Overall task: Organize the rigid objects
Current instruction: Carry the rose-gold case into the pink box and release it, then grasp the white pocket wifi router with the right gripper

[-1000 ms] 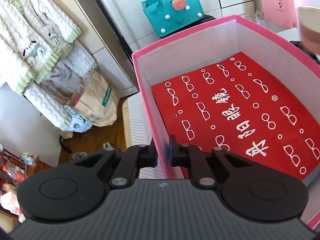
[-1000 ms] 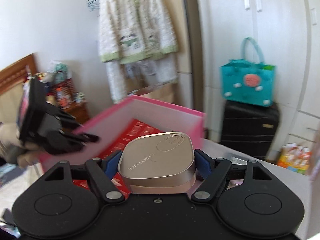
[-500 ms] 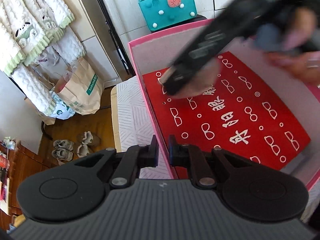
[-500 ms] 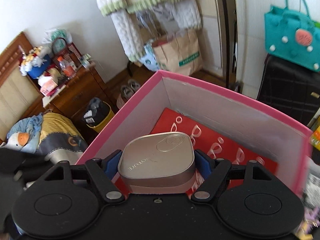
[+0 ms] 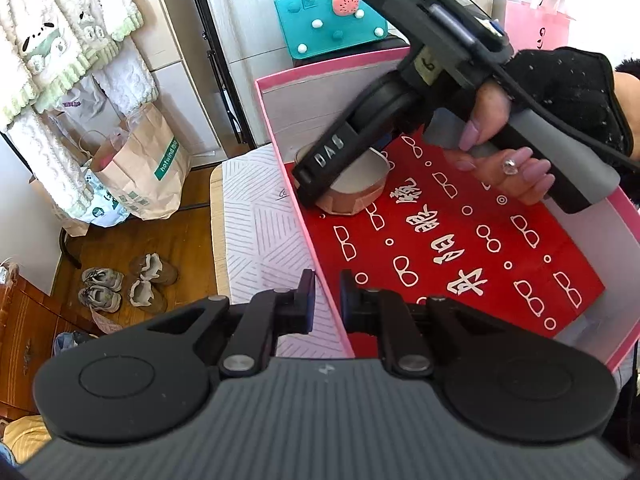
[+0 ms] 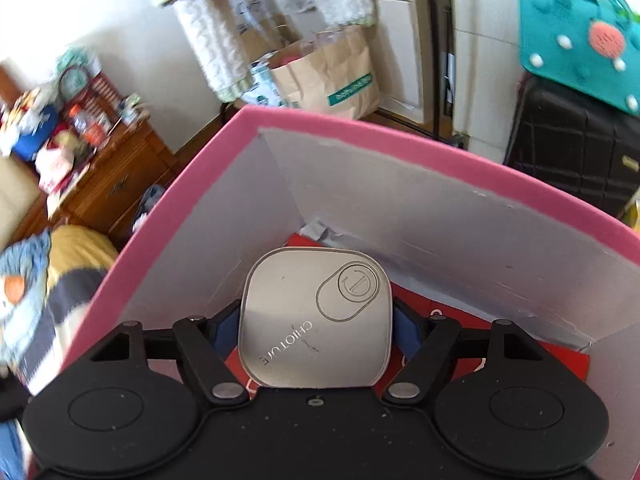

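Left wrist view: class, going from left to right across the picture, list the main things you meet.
Hanging cream cardigan → brown paper bag → striped white cloth → near wall of the pink box → gold compact case in the right hand-held gripper → hand holding it.

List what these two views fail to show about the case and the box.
- Left wrist view: the right tool covers most of the case, so whether it touches the box floor is unclear.
- Right wrist view: the case hides the floor beneath it.
- Left wrist view: the left tool, clamped on the box wall, hides the near corner.
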